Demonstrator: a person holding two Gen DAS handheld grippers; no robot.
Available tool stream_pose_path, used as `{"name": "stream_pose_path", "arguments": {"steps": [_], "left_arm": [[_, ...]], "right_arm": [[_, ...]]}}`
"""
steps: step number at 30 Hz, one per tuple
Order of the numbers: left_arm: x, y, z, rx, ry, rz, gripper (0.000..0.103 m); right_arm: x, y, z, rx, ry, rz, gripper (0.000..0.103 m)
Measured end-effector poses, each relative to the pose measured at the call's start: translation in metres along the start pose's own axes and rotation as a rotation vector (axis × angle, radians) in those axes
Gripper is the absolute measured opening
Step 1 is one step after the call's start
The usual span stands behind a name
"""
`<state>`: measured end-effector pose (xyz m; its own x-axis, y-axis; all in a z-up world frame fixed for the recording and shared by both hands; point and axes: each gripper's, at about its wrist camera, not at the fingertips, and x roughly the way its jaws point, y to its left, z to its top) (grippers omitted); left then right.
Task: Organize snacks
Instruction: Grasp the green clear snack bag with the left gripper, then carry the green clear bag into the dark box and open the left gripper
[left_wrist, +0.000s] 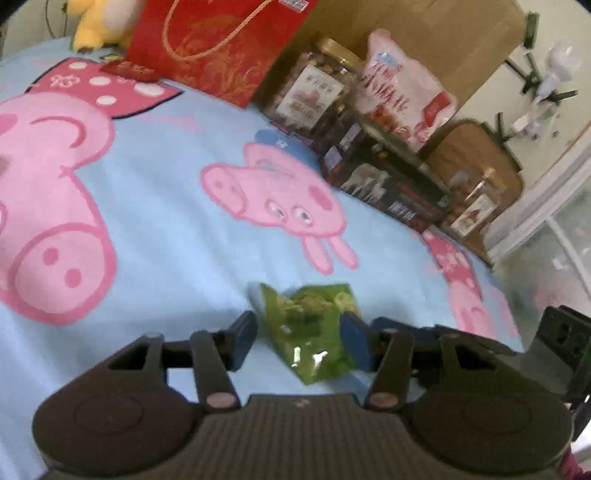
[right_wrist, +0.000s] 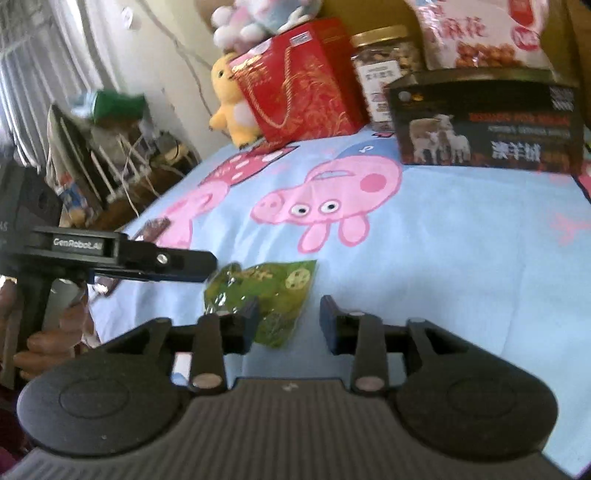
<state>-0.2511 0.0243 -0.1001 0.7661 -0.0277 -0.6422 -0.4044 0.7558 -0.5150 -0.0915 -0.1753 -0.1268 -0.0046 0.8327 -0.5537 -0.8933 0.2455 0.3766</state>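
Note:
A green snack packet lies on the light blue pig-print blanket. My left gripper is open, with its two fingers on either side of the packet, down near the blanket. In the right wrist view the same packet lies just ahead of my right gripper, which is open; its left finger overlaps the packet's near edge. My left gripper's fingers reach in from the left towards the packet's far end.
Along the back stand a red gift bag, a nut jar, a pink snack bag, a dark box with sheep and another jar. A yellow plush sits by the red bag. A small brown packet lies at the blanket's left edge.

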Motion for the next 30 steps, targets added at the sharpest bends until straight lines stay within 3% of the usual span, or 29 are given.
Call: {"name": "stream_pose_path", "arguments": {"steps": [4,7,9,10,11,16,18,23,25,26,27,30], "left_arm": [[0.012,-0.006,-0.001,-0.033,0.022,-0.092,0.052],[0.019,-0.012,-0.001,-0.030,0.009,-0.102,0.049],[0.021,-0.014,0.000,-0.022,-0.016,-0.098,0.039],[0.022,-0.013,0.002,-0.021,-0.032,-0.078,0.025],[0.024,-0.012,0.004,-0.026,-0.037,-0.061,0.020],[0.024,0.006,0.009,-0.101,-0.035,-0.142,0.019],[0.019,0.012,0.011,-0.132,-0.046,-0.207,0.019],[0.014,0.012,0.018,-0.164,-0.052,-0.309,0.019],[0.019,0.006,0.022,-0.159,-0.049,-0.305,0.019],[0.022,0.000,0.026,-0.136,-0.048,-0.297,0.019],[0.025,-0.006,0.030,-0.113,-0.042,-0.293,0.019],[0.040,-0.034,0.051,-0.025,-0.030,-0.277,0.019]], "right_arm": [[0.005,0.006,-0.003,-0.057,-0.020,-0.031,0.045],[0.003,0.003,-0.005,-0.043,-0.034,-0.030,0.046],[0.002,0.000,-0.007,-0.032,-0.044,-0.025,0.046],[0.001,-0.001,-0.008,-0.028,-0.047,-0.022,0.046],[0.000,-0.001,-0.008,-0.024,-0.050,-0.020,0.046],[-0.005,-0.009,-0.007,0.037,-0.064,0.004,0.046],[-0.009,-0.017,-0.007,0.088,-0.080,0.020,0.056],[-0.014,-0.037,-0.003,0.227,-0.097,0.135,0.062],[-0.019,-0.043,0.000,0.266,-0.121,0.200,0.043],[-0.022,-0.044,0.002,0.268,-0.133,0.195,0.019],[-0.024,-0.045,0.005,0.259,-0.139,0.174,0.011],[-0.035,-0.051,0.014,0.249,-0.188,0.114,0.006]]}}
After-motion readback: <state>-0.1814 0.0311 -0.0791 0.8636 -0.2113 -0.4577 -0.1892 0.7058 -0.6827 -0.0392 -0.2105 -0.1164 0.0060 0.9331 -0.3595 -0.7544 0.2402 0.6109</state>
